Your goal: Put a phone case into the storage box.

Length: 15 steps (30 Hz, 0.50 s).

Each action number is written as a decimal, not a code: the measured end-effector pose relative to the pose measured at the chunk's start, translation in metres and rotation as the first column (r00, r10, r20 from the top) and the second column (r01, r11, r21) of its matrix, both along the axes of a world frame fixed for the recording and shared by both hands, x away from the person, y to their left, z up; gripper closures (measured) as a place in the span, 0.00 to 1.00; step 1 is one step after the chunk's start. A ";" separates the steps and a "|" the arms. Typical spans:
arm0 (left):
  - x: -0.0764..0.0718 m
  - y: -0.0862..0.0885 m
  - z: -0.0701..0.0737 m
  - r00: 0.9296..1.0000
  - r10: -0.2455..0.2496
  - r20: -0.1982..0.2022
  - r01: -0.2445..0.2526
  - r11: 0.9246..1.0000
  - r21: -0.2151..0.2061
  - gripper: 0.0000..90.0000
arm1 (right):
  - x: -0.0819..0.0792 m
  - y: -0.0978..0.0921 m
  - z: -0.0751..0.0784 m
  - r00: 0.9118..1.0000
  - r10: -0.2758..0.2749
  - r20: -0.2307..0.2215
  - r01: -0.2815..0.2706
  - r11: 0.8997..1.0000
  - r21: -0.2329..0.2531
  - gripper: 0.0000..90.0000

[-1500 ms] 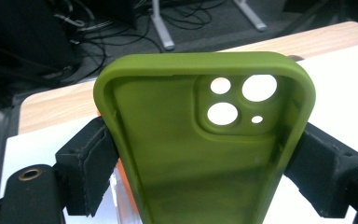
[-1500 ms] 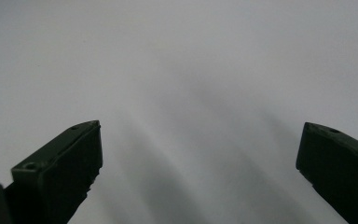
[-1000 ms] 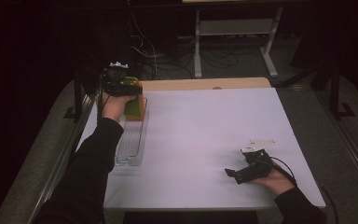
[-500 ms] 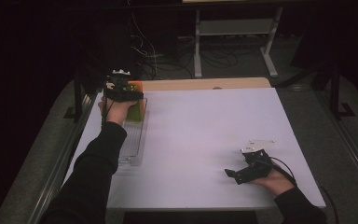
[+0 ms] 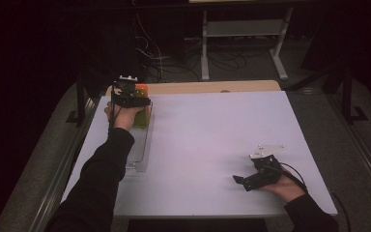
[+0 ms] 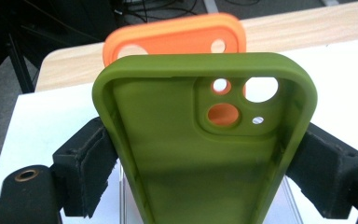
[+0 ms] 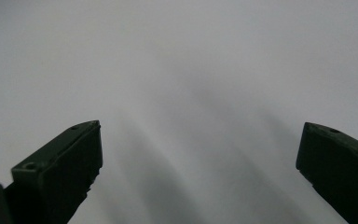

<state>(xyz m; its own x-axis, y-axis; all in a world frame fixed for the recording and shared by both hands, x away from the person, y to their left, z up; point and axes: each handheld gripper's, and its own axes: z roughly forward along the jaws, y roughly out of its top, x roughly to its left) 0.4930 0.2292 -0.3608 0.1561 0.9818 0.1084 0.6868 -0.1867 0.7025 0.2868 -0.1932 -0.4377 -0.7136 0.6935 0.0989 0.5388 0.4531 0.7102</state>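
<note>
Jaws of your left gripper (image 6: 205, 154) were pinching the green phone case (image 6: 200, 154) by its two long edges, one pad pressed against each side, with the open inside of the case turned toward the gripper's camera. Just beyond those jaws an orange phone case (image 6: 177, 39) stood behind the green one, its camera cut-outs showing through the green case's holes. Below the jaws lay a clear plastic tray (image 5: 137, 152) on the white counter (image 5: 212, 140). Your right gripper (image 5: 244, 182) sat well apart from them, near the counter's near edge, its jaws spread wide over bare counter with nothing between them (image 7: 200, 154).
</note>
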 end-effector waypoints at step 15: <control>0.003 0.004 -0.003 1.000 -0.021 0.015 0.021 0.999 -0.032 0.10 | 0.000 0.001 0.000 1.000 0.003 -0.002 -0.003 1.000 -0.002 0.00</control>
